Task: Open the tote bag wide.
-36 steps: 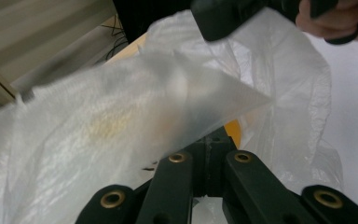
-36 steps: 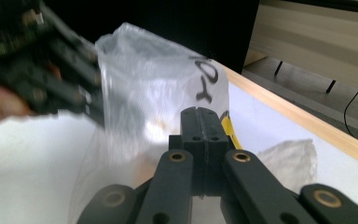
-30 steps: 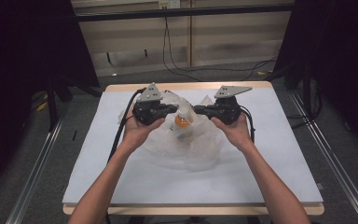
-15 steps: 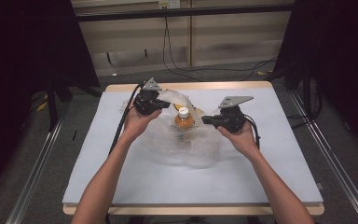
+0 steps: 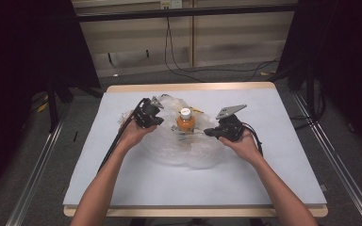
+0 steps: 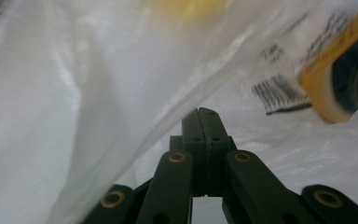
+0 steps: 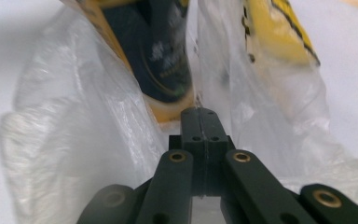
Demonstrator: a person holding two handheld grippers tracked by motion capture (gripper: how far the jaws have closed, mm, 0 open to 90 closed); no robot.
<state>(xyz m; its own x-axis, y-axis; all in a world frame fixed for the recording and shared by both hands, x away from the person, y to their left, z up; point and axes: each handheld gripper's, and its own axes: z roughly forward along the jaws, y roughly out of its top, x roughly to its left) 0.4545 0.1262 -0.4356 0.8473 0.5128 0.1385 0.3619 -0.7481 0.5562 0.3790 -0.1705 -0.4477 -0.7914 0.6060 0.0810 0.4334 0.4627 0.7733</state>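
Both hands are over the middle of the surface (image 5: 283, 155), and a crumpled clear plastic bag (image 5: 188, 153) lies spread between them. The left tongs (image 5: 156, 113) sit at the bag's left edge, jaws pressed flat together; in the left gripper view the left tongs (image 6: 204, 114) meet a fold of the thin film right at their tips, clenched on the plastic bag (image 6: 74, 93). Across the way, the right tongs (image 5: 207, 133) come in from the right side, and in the right gripper view the right tongs (image 7: 204, 114) are clamped tight with a seam of the plastic bag (image 7: 74, 140) rising straight up out of the tips. An orange bottle (image 5: 185, 123) with a white cap stands upright in the middle of the film, between the two grippers, near each and touching neither as far as the high view shows. In the right gripper view, a dark label with a yellow border (image 7: 165, 60) shows through the plastic just beyond the jaws; the left gripper view catches a yellow-edged label with a barcode (image 6: 279, 93) behind the film at the right. The bag rests on the pale grey cover, slightly nearer the far edge than the near one.
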